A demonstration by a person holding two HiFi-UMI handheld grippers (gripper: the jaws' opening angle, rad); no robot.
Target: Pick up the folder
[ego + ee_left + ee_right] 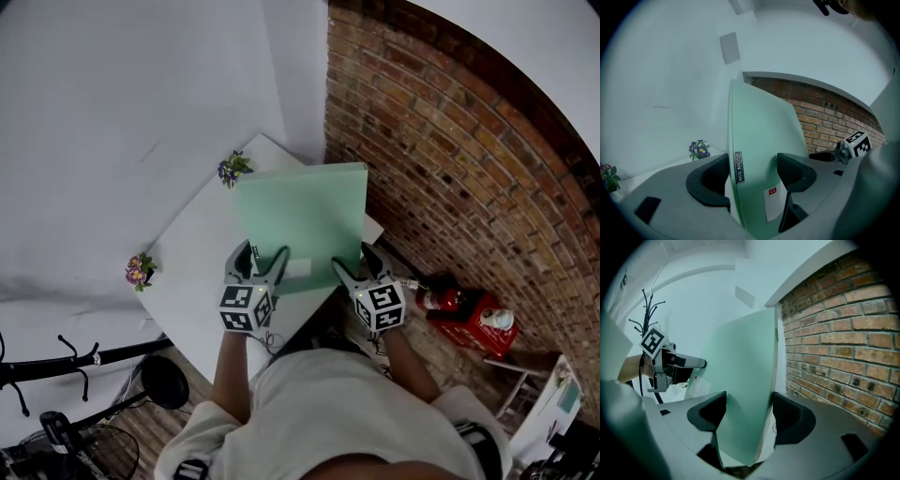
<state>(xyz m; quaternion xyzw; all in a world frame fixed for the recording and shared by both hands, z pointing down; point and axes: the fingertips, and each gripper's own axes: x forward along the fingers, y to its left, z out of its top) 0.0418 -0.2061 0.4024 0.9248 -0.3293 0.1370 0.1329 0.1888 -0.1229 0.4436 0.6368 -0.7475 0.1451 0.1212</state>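
Left gripper [752,180]: both jaws are closed against the pale green folder [759,140], one dark pad on each face, at its near edge beside the spine. A small metal nameplate [738,167] sits on the spine close to one jaw. A white label [772,204] lies on the face next to the other jaw.

Right gripper [749,416]: its jaws are clamped on the same folder, one on each side, at the near corner closest to the brick wall [834,348]. The left gripper and its marker cube show across the folder in this view.

Folder position: in the head view it is held between the two grippers, the left at its near left corner and the right at its near right corner. Its broad face is turned up toward the head camera. It is over the right part of the white table [192,267], close to the brick wall. Whether its lower edge touches the table cannot be told.

Surroundings: purple flowers [233,168] stand on the table just beside the folder's far left corner. Pink flowers [140,270] stand at the table's left corner, well apart from the folder
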